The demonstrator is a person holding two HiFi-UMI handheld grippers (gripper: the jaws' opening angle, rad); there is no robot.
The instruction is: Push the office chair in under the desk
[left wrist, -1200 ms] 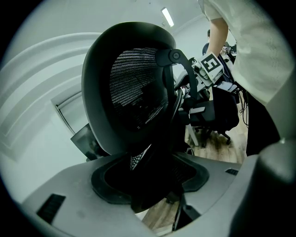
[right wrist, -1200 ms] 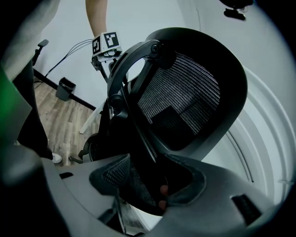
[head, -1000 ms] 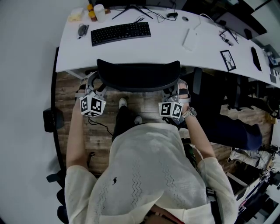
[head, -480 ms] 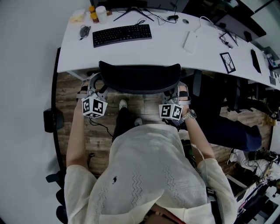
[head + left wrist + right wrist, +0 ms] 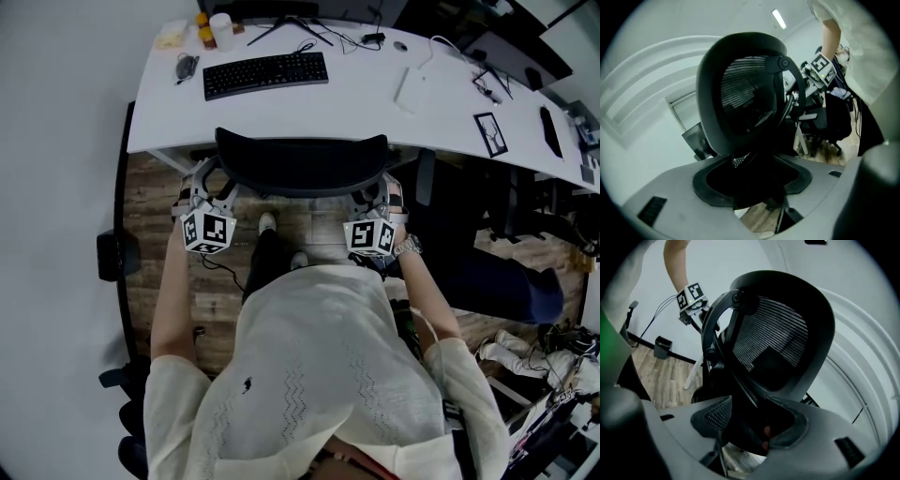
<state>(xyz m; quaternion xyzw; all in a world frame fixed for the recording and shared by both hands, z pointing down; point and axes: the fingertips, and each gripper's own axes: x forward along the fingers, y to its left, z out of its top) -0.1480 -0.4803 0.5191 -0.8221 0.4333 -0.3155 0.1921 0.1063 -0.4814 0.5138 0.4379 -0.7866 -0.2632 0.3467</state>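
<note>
The black office chair's backrest (image 5: 300, 164) stands at the front edge of the white desk (image 5: 375, 108), its seat hidden beneath the backrest and desk. My left gripper (image 5: 208, 186) is at the chair's left side, my right gripper (image 5: 372, 199) at its right side. In the left gripper view the mesh backrest (image 5: 745, 93) fills the frame and the left gripper (image 5: 752, 187) is shut on a black chair part, probably the armrest. The right gripper (image 5: 750, 425) grips a black part below the backrest (image 5: 783, 333) the same way.
A black keyboard (image 5: 265, 74), small bottles (image 5: 211, 26), a monitor stand (image 5: 281, 23) and a white device (image 5: 410, 88) lie on the desk. A black bin (image 5: 114, 255) sits on the wood floor at the left. Another dark chair (image 5: 487, 253) stands at the right.
The chair and both grippers have shifted only slightly in the view. Both grippers keep their hold on the chair.
</note>
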